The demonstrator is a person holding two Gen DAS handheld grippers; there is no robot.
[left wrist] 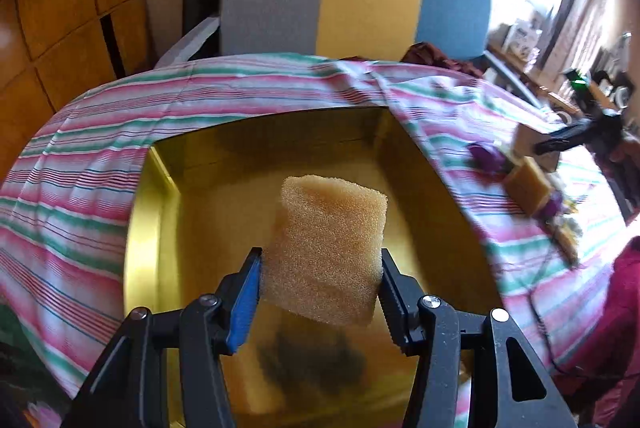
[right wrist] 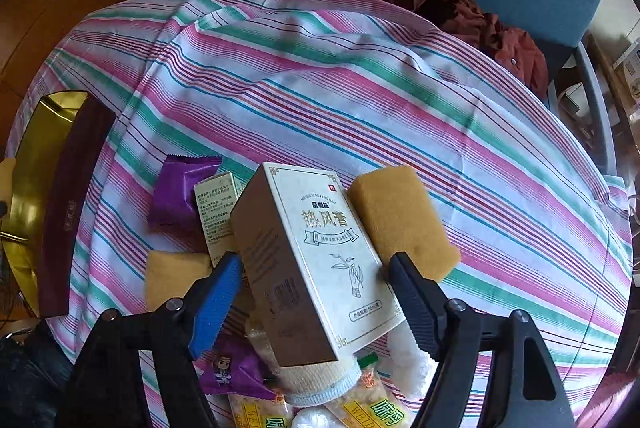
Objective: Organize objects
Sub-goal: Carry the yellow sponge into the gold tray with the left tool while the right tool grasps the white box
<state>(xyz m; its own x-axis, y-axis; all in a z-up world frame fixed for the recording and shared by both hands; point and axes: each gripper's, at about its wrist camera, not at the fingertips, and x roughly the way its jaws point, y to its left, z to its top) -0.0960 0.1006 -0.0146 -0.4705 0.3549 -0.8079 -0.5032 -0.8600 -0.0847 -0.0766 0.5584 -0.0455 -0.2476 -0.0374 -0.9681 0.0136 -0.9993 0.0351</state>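
The white rectangular cardboard carton [right wrist: 320, 260] near the middle of the right wrist view bears large gold Chinese characters "热风膏" above a ribbon banner and a line drawing of a hand with a sprig. Nearest the camera, the yellow-and-green snack packets [right wrist: 380, 408] show "WEID". Small print on the cream carton [right wrist: 216, 212] to the left is too small to read.

Tan foam sponge [left wrist: 326, 252] tilted above gold-lined box [left wrist: 148, 228]; cream carton [right wrist: 316, 256] slanted atop striped-cloth clutter.
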